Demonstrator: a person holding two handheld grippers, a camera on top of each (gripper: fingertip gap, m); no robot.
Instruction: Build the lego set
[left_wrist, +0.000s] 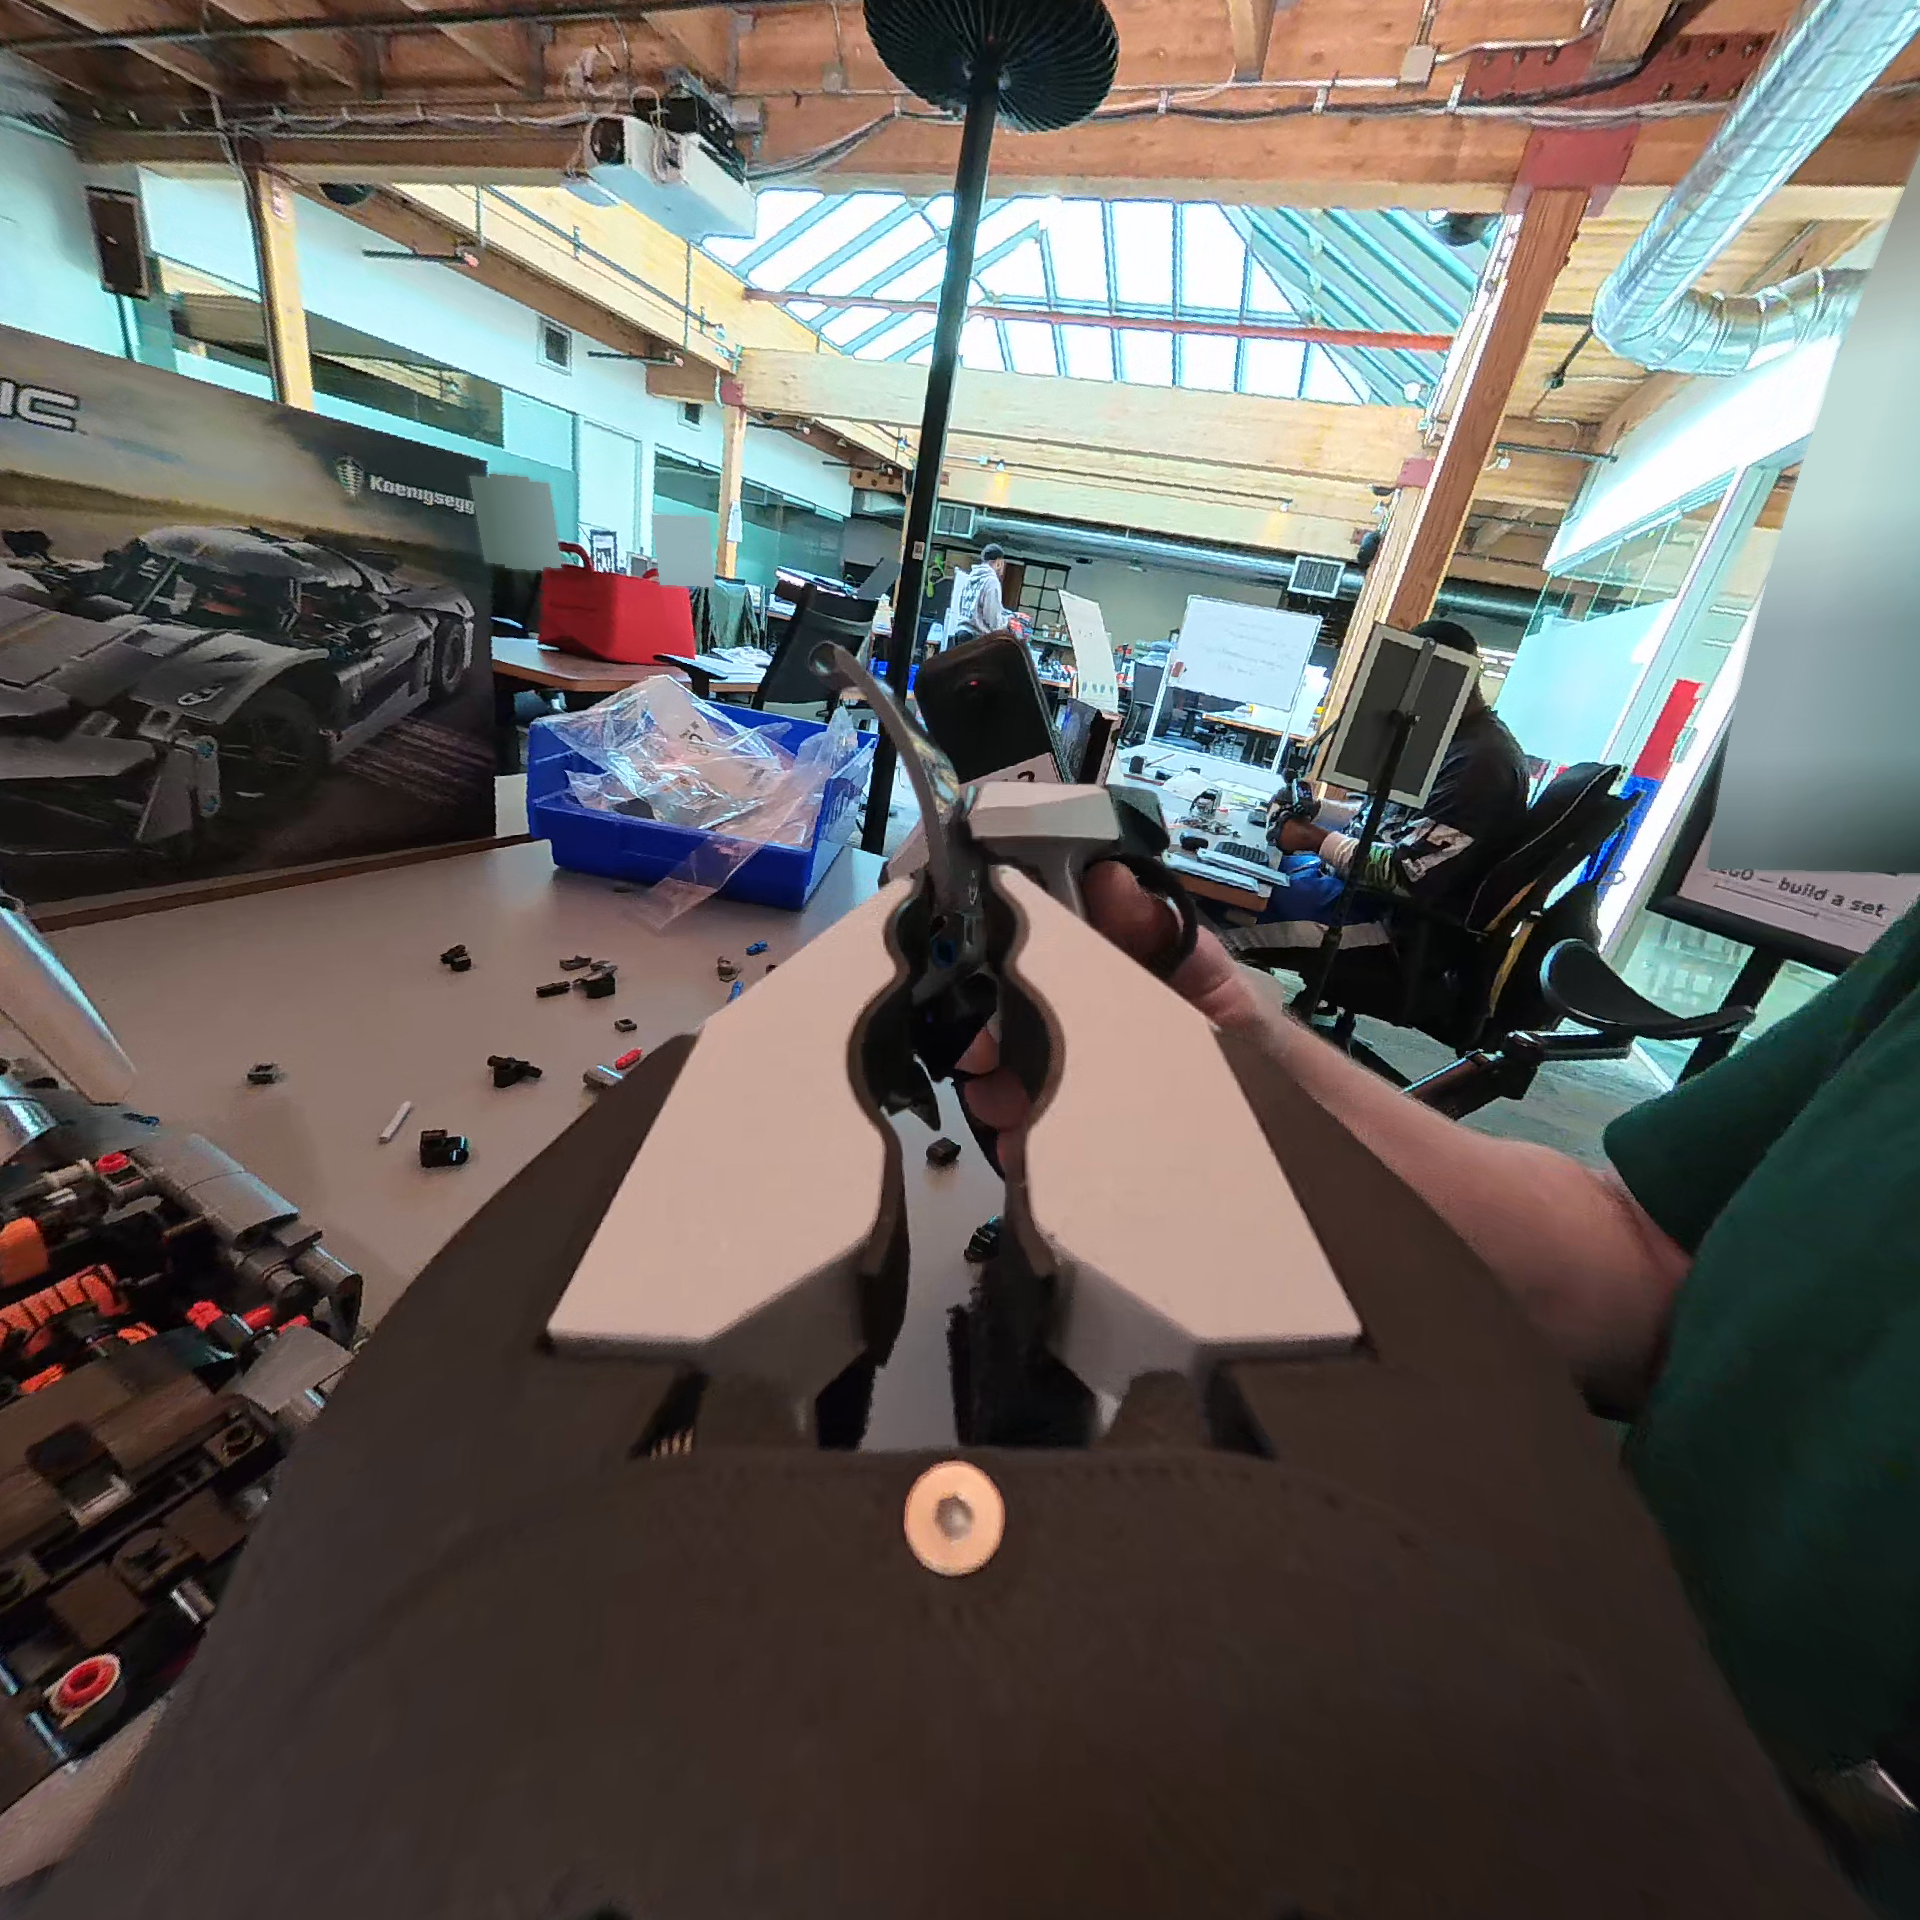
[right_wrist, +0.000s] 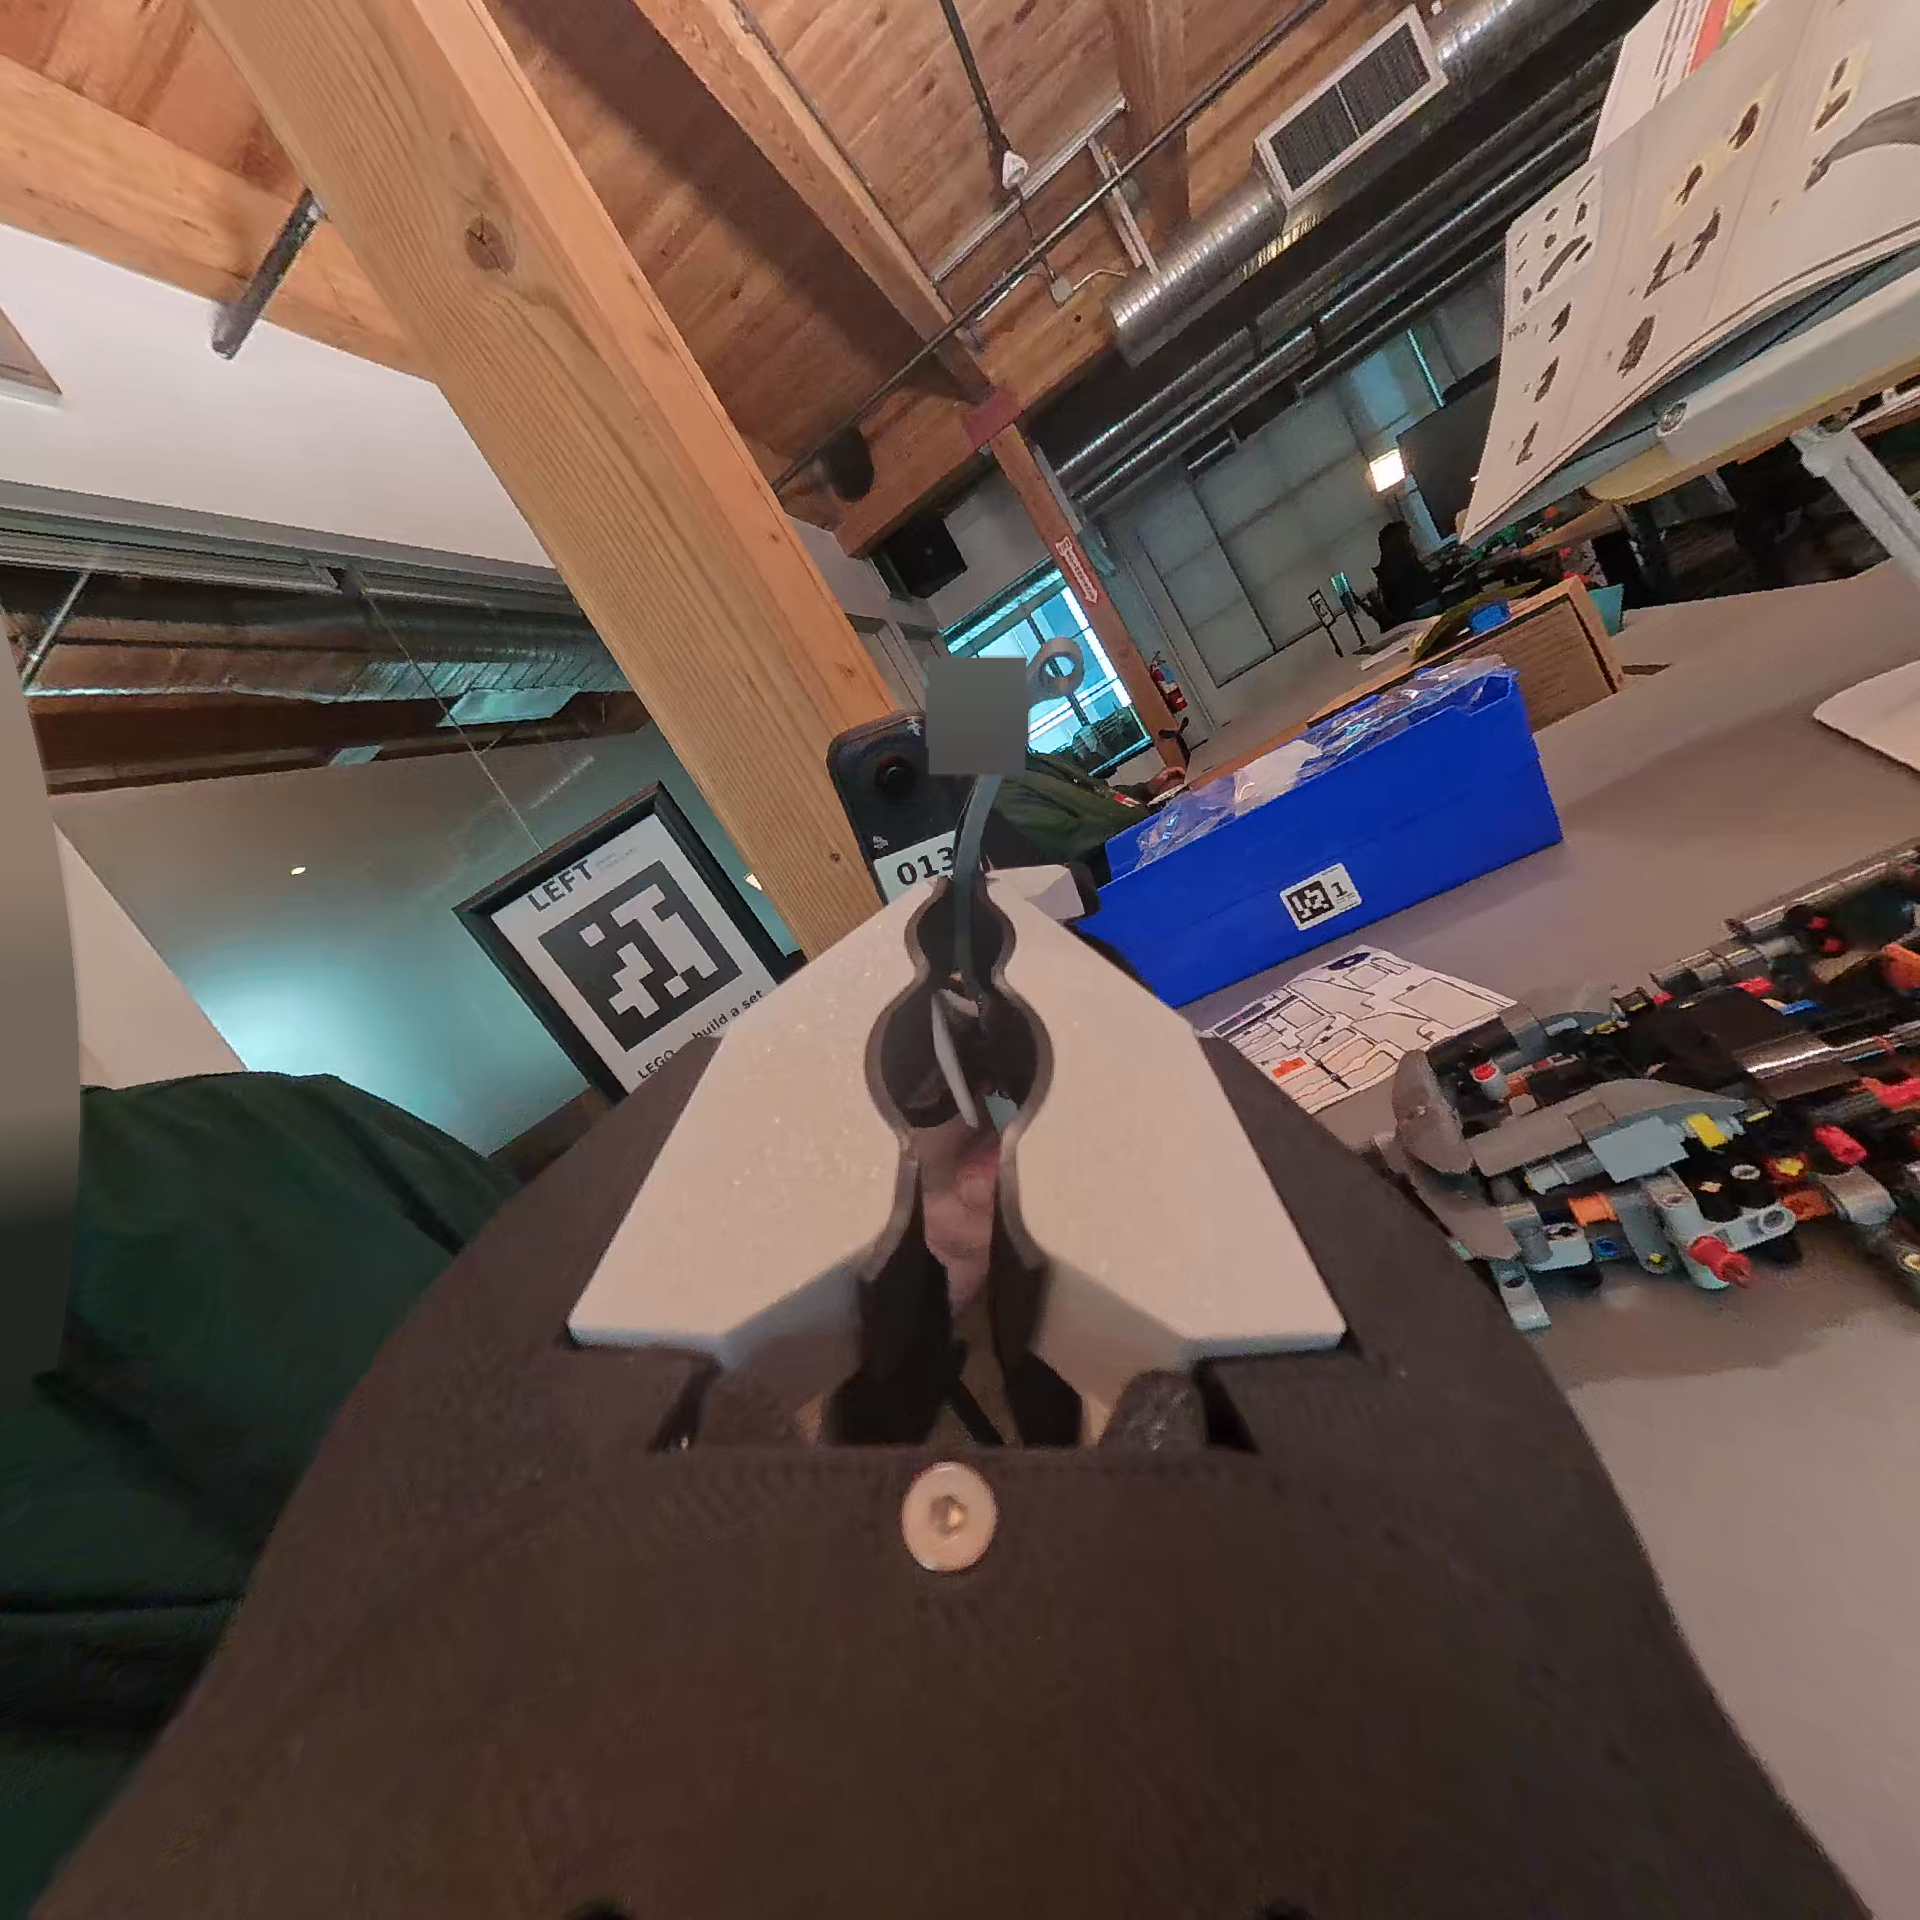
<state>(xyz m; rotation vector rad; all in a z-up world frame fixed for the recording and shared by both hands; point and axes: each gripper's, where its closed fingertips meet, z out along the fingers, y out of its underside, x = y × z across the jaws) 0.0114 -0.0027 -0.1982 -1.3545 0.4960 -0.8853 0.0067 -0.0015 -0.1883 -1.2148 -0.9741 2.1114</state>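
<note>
My left gripper (left_wrist: 956, 883) is shut on a small sub-assembly: a curved grey lego piece (left_wrist: 894, 727) that sticks up past the fingertips, with a blue pin and black parts between the jaws. My right gripper (right_wrist: 961, 899) faces it tip to tip and is shut on the same curved grey piece (right_wrist: 971, 821), whose ring end points up. The right gripper also shows in the left wrist view (left_wrist: 1039, 821), held by a hand. The partly built lego car (left_wrist: 135, 1351) lies on the table at the lower left, and it also shows in the right wrist view (right_wrist: 1662, 1122).
Several loose small pieces (left_wrist: 509, 1070) are scattered on the grey table. A blue bin (left_wrist: 675, 831) with plastic bags stands behind them, beside the set's box (left_wrist: 229, 644). A printed sheet (right_wrist: 1351, 1008) lies by the car. A black pole (left_wrist: 935, 416) rises behind the bin. A person sits at the right (left_wrist: 1455, 790). The grippers are tip to tip, or close to it.
</note>
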